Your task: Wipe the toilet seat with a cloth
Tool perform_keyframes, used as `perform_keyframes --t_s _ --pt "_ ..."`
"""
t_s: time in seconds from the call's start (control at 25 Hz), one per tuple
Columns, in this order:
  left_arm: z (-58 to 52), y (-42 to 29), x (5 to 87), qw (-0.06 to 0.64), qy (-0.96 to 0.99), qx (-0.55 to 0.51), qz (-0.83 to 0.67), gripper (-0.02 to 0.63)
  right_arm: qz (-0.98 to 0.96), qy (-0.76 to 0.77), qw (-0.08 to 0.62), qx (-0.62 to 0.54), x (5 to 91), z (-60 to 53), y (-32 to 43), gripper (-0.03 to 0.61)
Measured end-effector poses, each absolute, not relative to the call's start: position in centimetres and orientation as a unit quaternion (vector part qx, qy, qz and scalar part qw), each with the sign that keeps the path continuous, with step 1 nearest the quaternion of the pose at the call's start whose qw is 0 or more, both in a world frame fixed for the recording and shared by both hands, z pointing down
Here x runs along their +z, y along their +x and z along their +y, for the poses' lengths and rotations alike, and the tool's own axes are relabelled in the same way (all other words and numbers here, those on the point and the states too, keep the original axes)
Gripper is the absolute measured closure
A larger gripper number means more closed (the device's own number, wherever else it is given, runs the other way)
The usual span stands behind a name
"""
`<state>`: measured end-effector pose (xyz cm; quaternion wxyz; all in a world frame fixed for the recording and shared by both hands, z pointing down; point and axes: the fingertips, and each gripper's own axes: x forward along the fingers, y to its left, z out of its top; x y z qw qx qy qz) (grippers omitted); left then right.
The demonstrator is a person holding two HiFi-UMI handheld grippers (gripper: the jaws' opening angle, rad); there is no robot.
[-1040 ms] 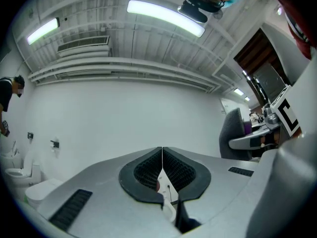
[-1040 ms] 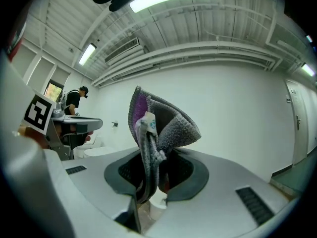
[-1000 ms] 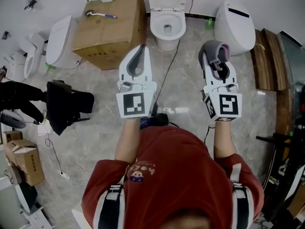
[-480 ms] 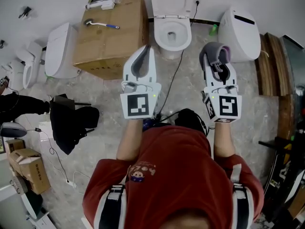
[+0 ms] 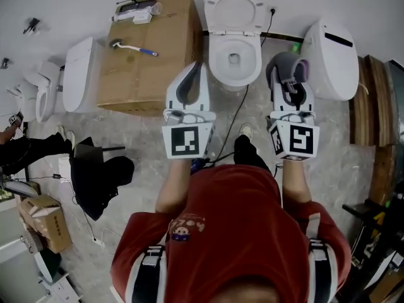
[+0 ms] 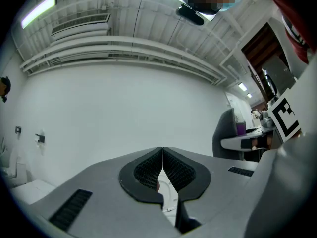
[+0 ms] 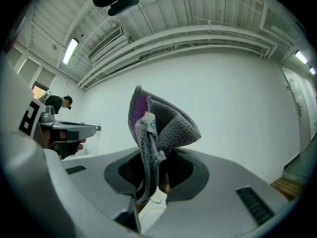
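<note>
Two grippers reach out side by side from a person in a red shirt (image 5: 233, 232), held above a pale marbled floor (image 5: 139, 137).

The left gripper (image 5: 192, 68) has its jaws fully together. In the left gripper view (image 6: 162, 166) the two dark ribbed pads meet along a thin line with nothing between them.

The right gripper (image 5: 288, 81) is clamped on a grey cloth (image 5: 287, 65) with a purple inner face. In the right gripper view (image 7: 154, 175) the cloth (image 7: 161, 125) is pinched between the pads. It stands up out of the jaws in a folded bunch, and a small white label shows on it.

The toilet (image 5: 235, 74) stands at the far side against the white wall, between the tips of the two grippers. Its lid (image 5: 232, 10) is raised and its seat (image 5: 216, 54) lies down on the bowl. The cloth is not on the seat; in the head view it shows just right of the bowl.

A black cable (image 5: 230, 122) runs across the floor from the wall past the toilet towards the person. Left of the toilet sits a large cardboard box (image 5: 151, 55) with a blue-handled brush (image 5: 131, 45) lying on top. Another white toilet (image 5: 333, 49) stands at the far right, and one more (image 5: 79, 68) left of the box. A black bag (image 5: 95, 175) lies on the floor at the near left.
</note>
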<state>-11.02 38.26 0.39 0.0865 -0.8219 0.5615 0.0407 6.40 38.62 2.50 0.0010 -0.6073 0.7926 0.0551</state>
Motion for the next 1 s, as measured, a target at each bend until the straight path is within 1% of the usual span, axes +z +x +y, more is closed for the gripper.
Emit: perform_keyframes --t_s 0.12,0.28,0.52,0.8,1.0 --pt "32.5 -9.0 0.5 0.078 -0.816 0.038 0.571 0.597 0.8 -0.598 -0.001 0.051 2.4 32.9 8.1 0.489" --pt "25.3 -6.4 -0.5 0.087 -0.809 0.037 0.58 0.597 0.806 -0.591 -0.005 0.039 2.8 25.5 10.8 0.489" --pt "18.1 -4.8 -0.7 0.099 -0.803 0.036 0.586 0.597 0.809 -0.586 0.002 0.037 2.8 18.0 12.1 0.489" --pt "9.5 -6.0 2.1 0.089 -0.817 0.033 0.569 0.597 0.804 -0.592 -0.018 0.044 4.1 11.0 10.1 0.489" --pt "3.9 -7.5 3.1 0.084 -0.833 0.05 0.545 0.597 0.788 -0.613 -0.041 0.035 5.7 5.9 8.8 0.489"
